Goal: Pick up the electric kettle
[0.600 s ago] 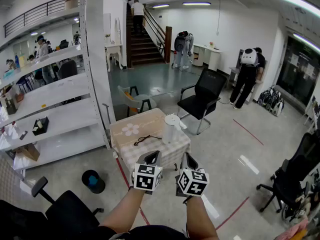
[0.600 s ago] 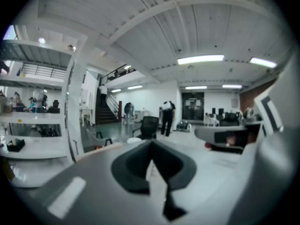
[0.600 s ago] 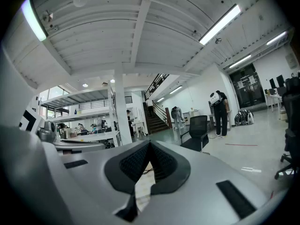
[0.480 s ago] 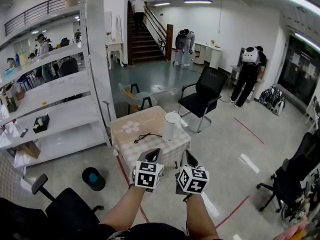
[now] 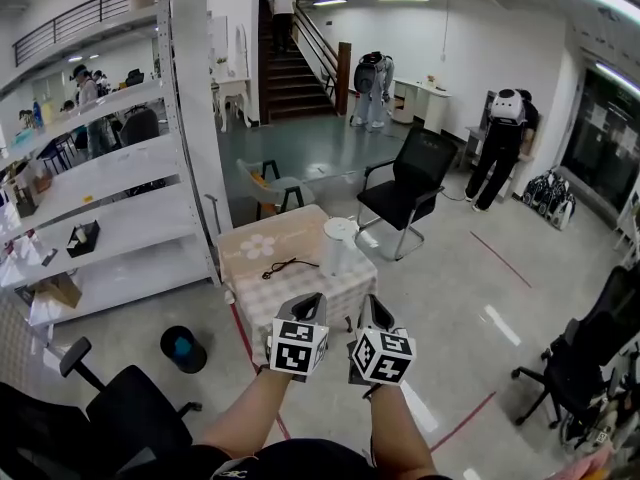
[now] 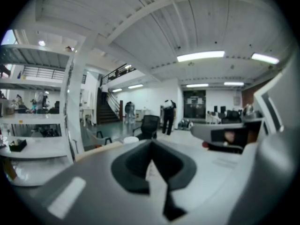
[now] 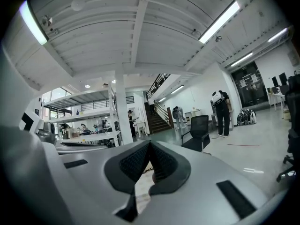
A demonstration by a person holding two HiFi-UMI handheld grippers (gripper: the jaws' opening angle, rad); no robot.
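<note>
The white electric kettle (image 5: 338, 248) stands upright on the right part of a small table with a checked cloth (image 5: 262, 251). A black cable (image 5: 280, 266) lies left of it. My left gripper (image 5: 312, 301) and right gripper (image 5: 372, 305) are held side by side in the air, short of the table's near edge and clear of the kettle. Both are shut and hold nothing. In the left gripper view the jaws meet at the left gripper's tips (image 6: 151, 142), with the kettle's lid (image 6: 131, 139) just left of them. In the right gripper view the right gripper's tips (image 7: 150, 144) also meet, and the kettle is hidden.
A white shelf rack (image 5: 100, 208) and a pillar stand left of the table. A black office chair (image 5: 405, 193) and a small beige chair (image 5: 270, 193) are behind it. A black bin (image 5: 182, 348) sits on the floor at the left. Several people stand far back.
The table and kettle have come a little nearer in the head view. Both grippers keep the same shut pose, side by side.
</note>
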